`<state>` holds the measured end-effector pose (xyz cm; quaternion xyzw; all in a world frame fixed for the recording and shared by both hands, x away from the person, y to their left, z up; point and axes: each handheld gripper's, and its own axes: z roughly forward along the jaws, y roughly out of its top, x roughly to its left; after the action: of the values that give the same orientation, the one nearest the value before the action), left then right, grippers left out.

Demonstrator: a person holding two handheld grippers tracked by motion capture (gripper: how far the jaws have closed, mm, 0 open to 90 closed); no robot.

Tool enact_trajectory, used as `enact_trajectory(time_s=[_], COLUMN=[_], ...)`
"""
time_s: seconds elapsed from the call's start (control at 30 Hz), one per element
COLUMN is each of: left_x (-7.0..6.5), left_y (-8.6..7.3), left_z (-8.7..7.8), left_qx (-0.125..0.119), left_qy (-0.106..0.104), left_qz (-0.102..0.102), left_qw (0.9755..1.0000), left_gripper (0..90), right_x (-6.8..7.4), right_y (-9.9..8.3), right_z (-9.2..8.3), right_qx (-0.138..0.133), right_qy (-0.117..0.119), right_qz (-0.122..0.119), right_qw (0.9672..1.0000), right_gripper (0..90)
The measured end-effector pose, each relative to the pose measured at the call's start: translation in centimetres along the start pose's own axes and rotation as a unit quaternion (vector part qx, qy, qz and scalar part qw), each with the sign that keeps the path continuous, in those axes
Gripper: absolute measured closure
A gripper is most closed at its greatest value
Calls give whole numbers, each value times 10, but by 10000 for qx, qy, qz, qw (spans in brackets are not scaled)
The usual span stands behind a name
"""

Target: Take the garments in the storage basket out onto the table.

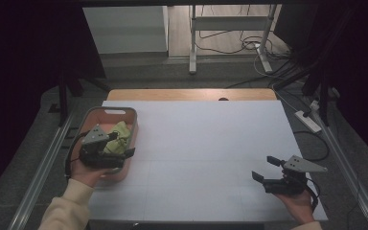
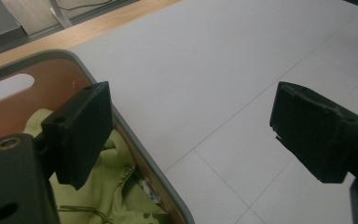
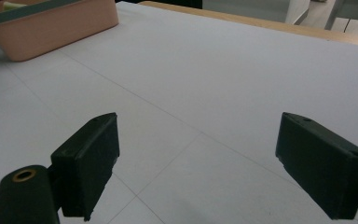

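A salmon basket [image 1: 107, 112] with a grey rim stands at the left edge of the white table [image 1: 206, 139]. A yellow-green cloth [image 1: 118, 135] lies crumpled inside it. My left gripper [image 1: 122, 144] hangs open over the basket's right rim, with nothing between its jaws. In the left gripper view one jaw is above the cloth [image 2: 114, 184] and the other above bare table, the basket rim [image 2: 137, 144] running between them; the gripper [image 2: 198, 133] is open. My right gripper [image 1: 265, 168] is open and empty above the table's front right. Its own view shows the gripper [image 3: 200, 163] and the basket [image 3: 51, 25] far off.
A wooden strip [image 1: 191, 94] borders the table's far edge. Metal rails run along both sides. On the floor beyond are a stand's legs [image 1: 192, 52], loose cables and a white power strip [image 1: 308, 121] at the right.
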<state>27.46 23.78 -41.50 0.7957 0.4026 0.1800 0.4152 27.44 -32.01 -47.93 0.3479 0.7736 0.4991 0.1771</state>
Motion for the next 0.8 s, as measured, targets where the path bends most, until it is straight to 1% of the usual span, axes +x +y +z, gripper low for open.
enact_trajectory(time_s=[0.37,0.53,0.8], left_x=[10,15,30], left_y=[8,10,12], left_z=[5,7,12], left_qx=[119,152,292], left_qy=[-36,-39,69], left_qz=[-33,-96,-191], left_qw=[9999,9998,9994], left_gripper=[143,144,148], right_x=[0,0,0], right_y=[0,-1,-1], right_z=[0,1,2], right_qx=[16,31,72], right_qy=[-22,-20,-27], right_qz=[-18,-19,-46], right_qw=[10000,10000,10000], right_gripper=[137,137,137])
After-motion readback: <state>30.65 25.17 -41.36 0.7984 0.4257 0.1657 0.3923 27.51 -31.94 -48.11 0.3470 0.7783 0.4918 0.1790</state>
